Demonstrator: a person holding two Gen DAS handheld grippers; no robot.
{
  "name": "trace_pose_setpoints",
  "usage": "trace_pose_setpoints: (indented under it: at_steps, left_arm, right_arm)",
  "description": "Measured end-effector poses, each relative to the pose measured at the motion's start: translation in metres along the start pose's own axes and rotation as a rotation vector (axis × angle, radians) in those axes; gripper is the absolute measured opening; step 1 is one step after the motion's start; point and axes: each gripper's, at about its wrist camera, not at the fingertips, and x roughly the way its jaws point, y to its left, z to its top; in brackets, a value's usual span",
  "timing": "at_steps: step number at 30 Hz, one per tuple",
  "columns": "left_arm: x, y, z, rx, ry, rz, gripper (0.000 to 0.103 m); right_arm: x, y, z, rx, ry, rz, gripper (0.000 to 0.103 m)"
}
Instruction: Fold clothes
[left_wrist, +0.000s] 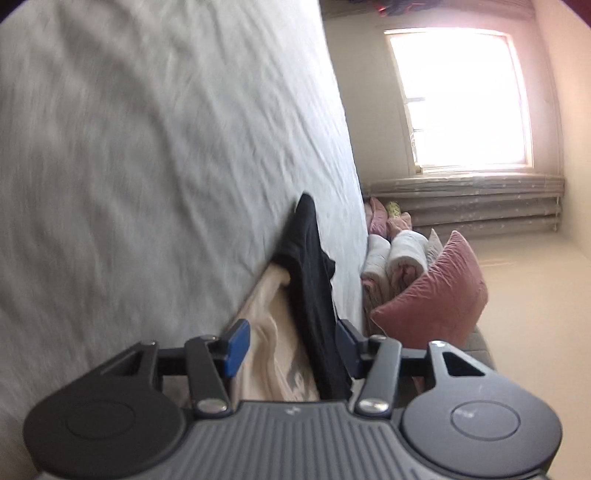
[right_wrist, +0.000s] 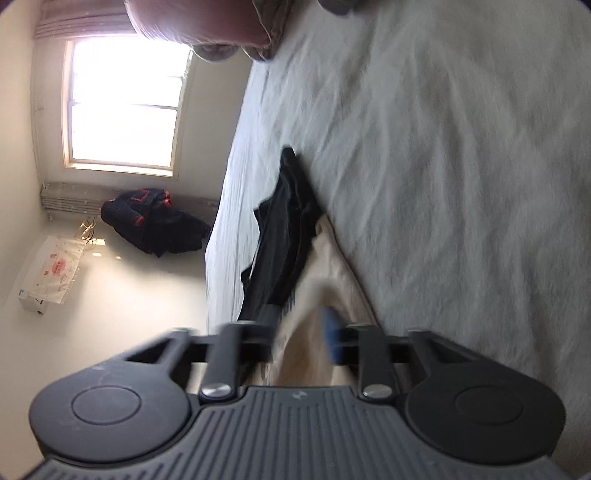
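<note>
1. Left gripper: jaws stand apart. Cream cloth and the black garment both pass through the gap at lower centre of the left wrist view. Neither blue pad visibly presses on fabric, so I judge it unclamped.

2. Right gripper: jaws likewise apart, blurred. The cream cloth lies between them at lower centre of the right wrist view; the black garment starts just past the left-hand finger. No pad is seen pressing.

3. Governing relation: in both views the two fabrics run straight ahead of the fingers, long axis up-frame and away from each gripper, black overlapping cream. Both grippers sit at the near end of the strip; neither is clearly the nearer. Any regrasp, in my judgement, would have to separate the cream layer from the black one.

4. Surface: a pale grey bedsheet, wrinkled, fills the left of the left wrist view and the right of the right wrist view.

5. Room: a bright window at upper right, a pink cushion and rolled bedding beyond the bed edge. The right wrist view shows a dark jacket with red trim at left centre.
</note>
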Motion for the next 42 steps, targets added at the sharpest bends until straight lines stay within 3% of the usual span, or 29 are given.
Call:
trace_pose_setpoints:
  at_steps: [3,12,16,18,19,20,24,32,37,39,40,41,42]
  left_arm:
    - [-0.005,-0.010,0.005,0.115,-0.029,0.048,0.055]
    - [0.012,-0.054,-0.026,0.628,-0.074,0.268,0.054]
    - [0.016,-0.057,-0.041,0.746,-0.061,0.315,0.054]
    - [0.018,-0.059,-0.047,0.799,-0.067,0.340,0.054]
    - [0.019,-0.060,-0.050,0.820,-0.071,0.355,0.054]
    - [0.021,-0.061,-0.051,0.839,-0.069,0.371,0.054]
    - [0.026,-0.066,-0.054,0.889,-0.039,0.441,0.049]
    - [0.041,-0.082,-0.069,1.009,-0.002,0.458,0.033]
    - [0.047,-0.076,-0.082,1.091,0.002,0.476,0.032]
    - [0.047,-0.075,-0.082,1.094,0.008,0.477,0.027]
    - [0.047,-0.074,-0.080,1.088,0.011,0.477,0.023]
    - [0.046,-0.073,-0.079,1.081,0.010,0.478,0.015]
    - [0.045,-0.073,-0.077,1.072,0.005,0.479,0.011]
  right_arm:
    - [-0.011,0.012,0.001,-0.113,-0.043,-0.039,0.054]
    - [0.006,0.062,-0.049,-0.734,-0.096,-0.268,0.054]
    - [0.024,0.065,-0.073,-0.947,-0.089,-0.385,0.054]
    - [0.033,0.061,-0.081,-1.029,-0.098,-0.428,0.048]
    - [0.037,0.059,-0.084,-1.066,-0.103,-0.443,0.038]
    - [0.040,0.058,-0.087,-1.088,-0.107,-0.450,0.033]
    - [0.042,0.054,-0.089,-1.077,-0.101,-0.470,0.033]
    - [0.044,0.079,-0.093,-1.148,-0.062,-0.462,0.036]
    - [0.057,0.060,-0.099,-1.184,-0.021,-0.477,0.036]
    - [0.066,0.056,-0.105,-1.235,-0.001,-0.497,0.031]
    - [0.068,0.058,-0.108,-1.273,0.010,-0.496,0.016]
    - [0.069,0.059,-0.110,-1.296,0.013,-0.494,0.009]
    - [0.068,0.059,-0.111,-1.297,0.004,-0.492,0.008]
